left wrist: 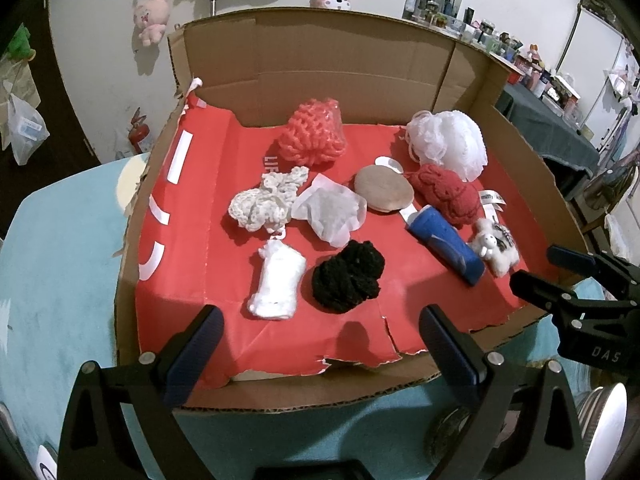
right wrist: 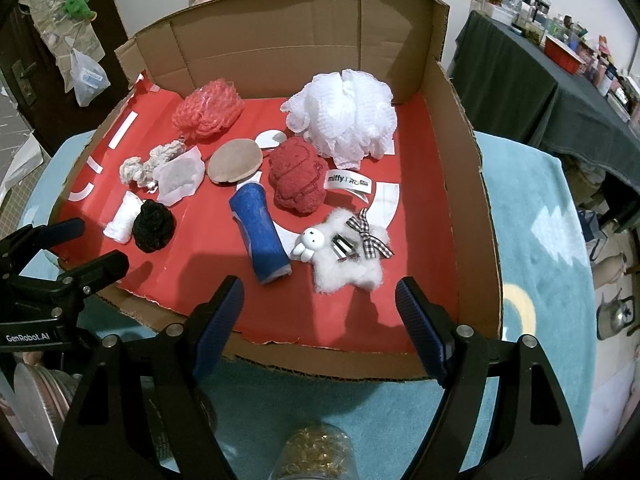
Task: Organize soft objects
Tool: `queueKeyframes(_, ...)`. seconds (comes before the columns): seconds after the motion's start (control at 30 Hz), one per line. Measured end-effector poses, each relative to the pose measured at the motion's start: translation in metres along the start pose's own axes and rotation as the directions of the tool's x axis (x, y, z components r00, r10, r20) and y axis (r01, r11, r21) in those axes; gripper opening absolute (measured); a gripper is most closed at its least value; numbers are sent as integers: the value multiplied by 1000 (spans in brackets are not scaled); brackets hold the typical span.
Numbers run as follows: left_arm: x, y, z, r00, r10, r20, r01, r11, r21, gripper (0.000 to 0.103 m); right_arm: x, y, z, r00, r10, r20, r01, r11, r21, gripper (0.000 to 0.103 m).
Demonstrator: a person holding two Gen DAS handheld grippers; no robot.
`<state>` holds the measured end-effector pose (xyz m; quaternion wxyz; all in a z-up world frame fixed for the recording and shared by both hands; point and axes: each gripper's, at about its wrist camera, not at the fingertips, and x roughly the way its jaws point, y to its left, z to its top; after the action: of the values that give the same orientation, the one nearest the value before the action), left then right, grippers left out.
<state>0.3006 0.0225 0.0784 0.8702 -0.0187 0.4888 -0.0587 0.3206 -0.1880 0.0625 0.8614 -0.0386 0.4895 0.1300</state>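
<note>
Both claws hang at the near edge of the box, the left claw and right claw each with jaws wide apart and nothing between them. The soft things all lie spread on the red liner inside the cardboard walls: a coral knit and a white mesh puff at the back, a cream crochet piece, a papery sachet, a tan pad and a dark red knit across the middle, and a white roll, a black pom, a blue roll and a fluffy bunny toy nearest the front. Whether this spread is a sorted layout or one awaiting sorting cannot be judged from how they lie; it would fit either. For any pick, I would close over the bulk of a piece rather than a loose edge, since the knits and mesh will squash and snag on the ridged pads. The blue roll looks firm and cylindrical, so grip across its width. The tan pad is flat and thin and the sachet crinkly and slack; both likely need a low, angled approach. The bunny's fluff is loose, with a checked bow that could catch.
</note>
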Motion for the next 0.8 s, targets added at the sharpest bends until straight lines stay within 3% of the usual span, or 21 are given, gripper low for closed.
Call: queueKeyframes(0.8, 0, 1, 0, 1000, 2, 1, -2, 1000, -3, 100, 0, 0, 0, 1000, 1, 1, -1, 1000, 1, 78)
